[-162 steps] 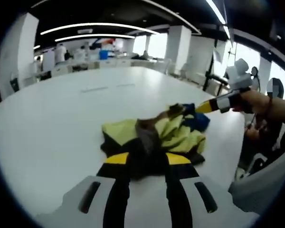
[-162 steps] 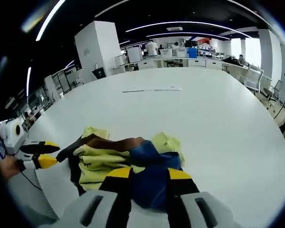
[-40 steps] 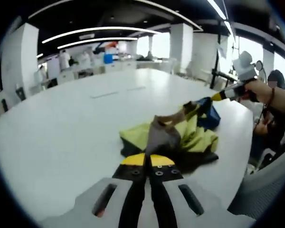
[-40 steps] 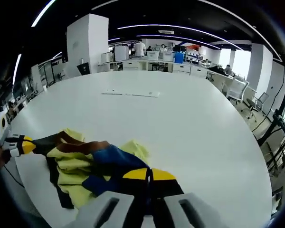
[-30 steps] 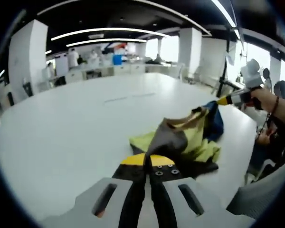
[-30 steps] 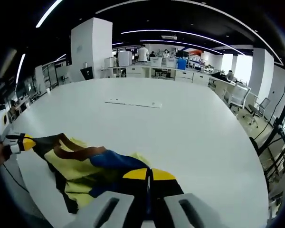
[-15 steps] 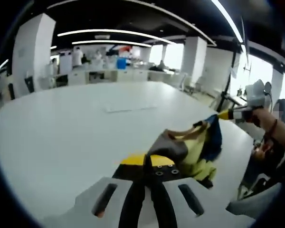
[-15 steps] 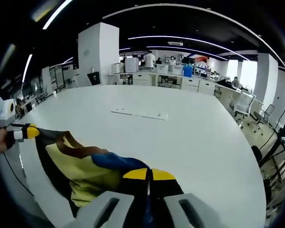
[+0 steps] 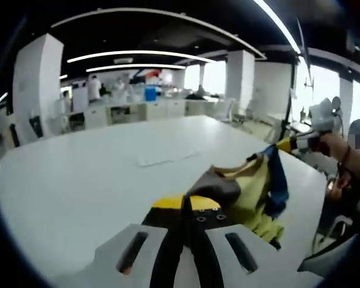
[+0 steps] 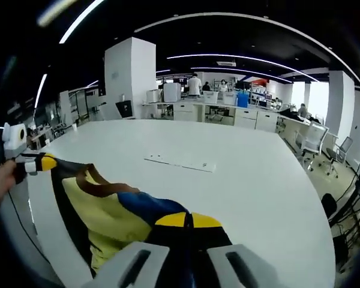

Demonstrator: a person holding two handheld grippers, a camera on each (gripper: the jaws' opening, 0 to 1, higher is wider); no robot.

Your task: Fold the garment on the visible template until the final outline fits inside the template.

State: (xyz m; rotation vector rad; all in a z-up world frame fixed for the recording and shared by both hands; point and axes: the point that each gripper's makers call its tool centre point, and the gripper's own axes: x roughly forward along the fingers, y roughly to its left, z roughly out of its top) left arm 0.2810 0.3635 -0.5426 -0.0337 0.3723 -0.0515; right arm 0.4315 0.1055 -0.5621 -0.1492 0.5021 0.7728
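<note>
Lifted higher than a second ago, the garment (image 9: 252,192) now hangs stretched between my two hand-held grippers instead of lying bunched on the desk (image 9: 78,180). In the left gripper view, my left hand-held gripper (image 9: 187,203) has its yellow-tipped black jaws pressed together on a soft grey-brown fold of the cloth. From there the fabric runs rightward as a limp yellow panel with a dark blue strip, up to my right hand-held gripper (image 9: 283,144), which comes in from the right with my hand (image 9: 339,150) behind it. The lower hem droops near the desk's right edge; I cannot tell whether it touches.

In the right gripper view, my left hand-held gripper (image 10: 43,162) pinches a dark corner at the far left. The garment (image 10: 108,210) spreads from it as a smooth yellow sheet edged with a brown band and black trim, over the desk's near left edge, then a blue patch meets my right hand-held gripper (image 10: 189,221), its jaws clamped on the cloth. Beyond, the matte white desk (image 10: 258,180) carries a thin pale strip (image 10: 180,163) toward its far side.
</note>
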